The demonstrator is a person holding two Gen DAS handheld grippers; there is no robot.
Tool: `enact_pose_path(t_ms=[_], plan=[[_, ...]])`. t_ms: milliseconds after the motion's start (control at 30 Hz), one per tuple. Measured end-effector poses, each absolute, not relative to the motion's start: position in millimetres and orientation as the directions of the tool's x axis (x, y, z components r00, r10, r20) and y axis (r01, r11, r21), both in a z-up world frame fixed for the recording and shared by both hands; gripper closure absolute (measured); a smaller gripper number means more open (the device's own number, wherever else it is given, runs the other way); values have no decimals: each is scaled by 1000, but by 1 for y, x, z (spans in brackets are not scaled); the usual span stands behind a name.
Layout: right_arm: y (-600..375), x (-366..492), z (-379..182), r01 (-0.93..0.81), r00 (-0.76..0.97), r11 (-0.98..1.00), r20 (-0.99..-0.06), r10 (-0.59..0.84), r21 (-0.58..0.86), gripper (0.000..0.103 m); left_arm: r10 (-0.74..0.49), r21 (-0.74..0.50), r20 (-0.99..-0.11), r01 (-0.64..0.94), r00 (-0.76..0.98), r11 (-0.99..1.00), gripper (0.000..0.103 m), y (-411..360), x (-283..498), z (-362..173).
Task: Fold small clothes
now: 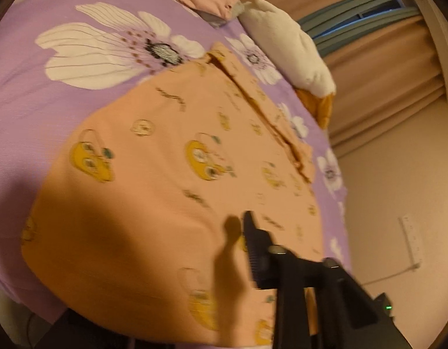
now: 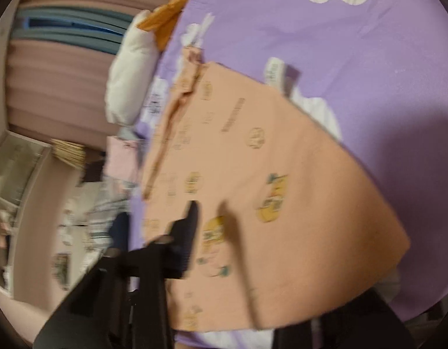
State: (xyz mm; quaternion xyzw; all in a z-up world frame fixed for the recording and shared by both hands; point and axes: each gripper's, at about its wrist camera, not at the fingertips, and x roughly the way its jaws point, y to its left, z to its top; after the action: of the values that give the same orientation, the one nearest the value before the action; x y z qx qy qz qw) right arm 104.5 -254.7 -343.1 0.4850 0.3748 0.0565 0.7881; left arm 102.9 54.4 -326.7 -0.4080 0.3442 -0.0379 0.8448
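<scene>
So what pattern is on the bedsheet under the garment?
Purple bedsheet printed with large white flowers, clearest in the left wrist view.

There were dark printed words on the peach garment [image 1: 171, 157], between its yellow cartoon pictures, but they were too blurry to read in both views. A small white tag [image 2: 274, 71] stuck out at the edge of the garment [image 2: 253, 180] in the right wrist view. It had tiny print on it, and that could not be read either.
</scene>
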Motion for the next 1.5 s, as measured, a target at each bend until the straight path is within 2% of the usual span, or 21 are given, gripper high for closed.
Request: enact_pose_path(t_ms=[33,67,200,433,633,1267,1500], plan=[[-256,106,-345,274,711,541,-546,442,795,96,-330,-704,-556,-222,763,674,94,56,102,-330],[-258,108,-348,270,713,557,-552,433,786,103,-323,-701,-558,-225,765,677,96,57,104,-332],[-265,109,-353,256,720,554,-538,438,792,103,-334,-714,-544,-216,770,665,96,60,103,-336],[-252,104,-346,216,755,679,-561,340,702,103,-308,-689,-549,-212,777,693,96,56,104,-333],[-262,108,-350,213,755,639,-540,373,739,103,-314,-700,-538,-208,782,683,96,57,103,-335],[-253,102,-347,196,764,664,-537,358,722,103,-297,-681,-539,-200,788,705,96,53,104,-334],[-253,101,-340,183,773,676,-530,350,714,103,-280,-641,-591,-230,756,732,96,53,110,-322]])
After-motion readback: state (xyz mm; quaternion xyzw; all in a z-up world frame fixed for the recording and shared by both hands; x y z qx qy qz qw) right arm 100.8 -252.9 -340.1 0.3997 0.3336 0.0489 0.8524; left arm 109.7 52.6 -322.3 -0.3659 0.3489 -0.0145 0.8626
